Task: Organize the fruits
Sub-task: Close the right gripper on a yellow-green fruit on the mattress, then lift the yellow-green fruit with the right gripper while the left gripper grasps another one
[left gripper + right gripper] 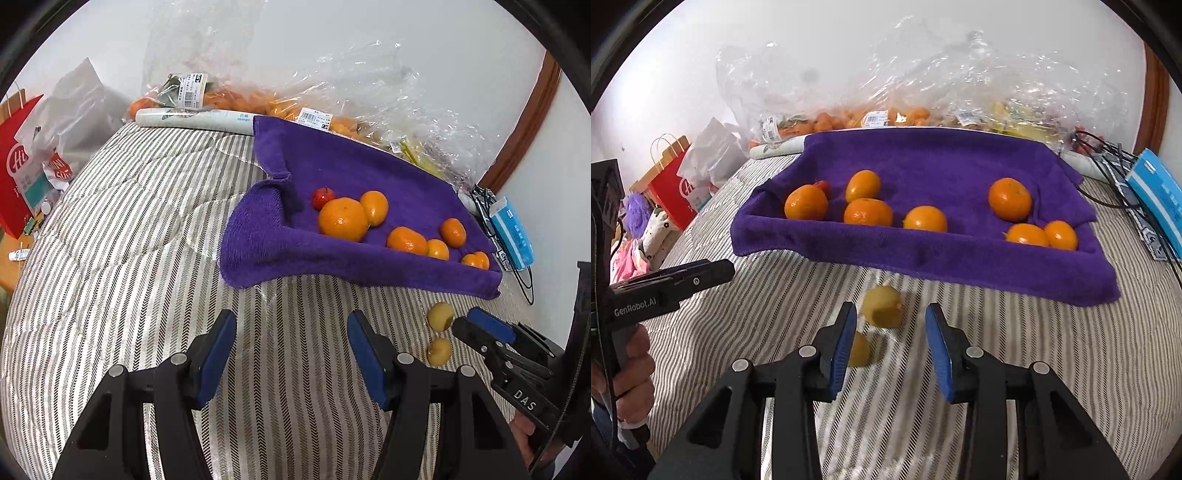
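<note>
A purple towel (354,166) (934,162) lies on the striped bed and holds several oranges (343,219) (868,212) and a small red fruit (322,196). Two yellow fruits lie on the bedding in front of the towel: one (440,315) (882,307) farther, one (439,351) (858,349) nearer. My right gripper (891,328) (476,325) is open, its jaws just short of the farther yellow fruit. My left gripper (291,332) is open and empty over bare bedding, left of the yellow fruits; it also shows in the right wrist view (713,271).
Clear plastic bags of oranges (236,98) (849,118) lie behind the towel by the wall. A white roll (195,120) lies at the towel's far left. A blue box (513,236) (1160,199) and black cables lie right. A red paper bag (18,162) stands left.
</note>
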Demonstrator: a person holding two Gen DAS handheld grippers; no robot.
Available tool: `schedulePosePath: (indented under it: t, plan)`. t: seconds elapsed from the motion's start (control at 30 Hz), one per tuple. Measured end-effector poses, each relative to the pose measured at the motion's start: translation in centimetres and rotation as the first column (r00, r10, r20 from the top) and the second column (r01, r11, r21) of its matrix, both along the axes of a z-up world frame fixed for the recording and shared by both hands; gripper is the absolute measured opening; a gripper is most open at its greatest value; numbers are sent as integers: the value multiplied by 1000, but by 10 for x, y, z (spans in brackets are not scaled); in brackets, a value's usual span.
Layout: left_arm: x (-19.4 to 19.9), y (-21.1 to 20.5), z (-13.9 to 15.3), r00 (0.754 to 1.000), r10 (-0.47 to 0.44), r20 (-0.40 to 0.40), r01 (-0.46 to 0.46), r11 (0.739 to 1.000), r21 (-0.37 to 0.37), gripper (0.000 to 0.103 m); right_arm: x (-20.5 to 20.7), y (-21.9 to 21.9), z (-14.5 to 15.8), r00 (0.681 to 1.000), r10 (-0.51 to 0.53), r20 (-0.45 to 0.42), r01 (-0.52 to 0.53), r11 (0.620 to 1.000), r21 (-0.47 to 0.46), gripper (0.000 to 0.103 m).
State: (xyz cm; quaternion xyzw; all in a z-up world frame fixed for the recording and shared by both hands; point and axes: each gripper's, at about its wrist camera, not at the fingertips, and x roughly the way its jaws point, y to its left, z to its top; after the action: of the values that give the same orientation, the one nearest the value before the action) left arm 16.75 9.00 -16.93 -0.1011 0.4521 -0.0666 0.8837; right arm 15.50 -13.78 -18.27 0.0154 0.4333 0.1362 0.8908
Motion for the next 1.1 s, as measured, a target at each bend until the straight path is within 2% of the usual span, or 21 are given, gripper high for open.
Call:
schedulePosePath:
  t: [0.37, 0.63, 0.8, 1.1]
  plan:
    - [6, 0, -9, 1000, -12, -14, 12, 1000, -6, 60, 21, 12, -19, 998, 15, -56, -15, 1000, -8, 27]
    - [7, -3, -12, 1000, -21, -22, 21, 1000, 1, 60, 21, 10, -18, 999, 9, -31, -9, 1000, 2, 27]
    - [5, -12, -10, 999, -43, -15, 43, 999, 1, 60, 17, -1, -10, 1000, -6, -11, 6, 1000, 17, 27]
    - [-3, -40, 0, 994, -110, 6, 110, 994, -15, 60, 6, -47, 2, 996, -81, 22, 81, 997, 15, 27]
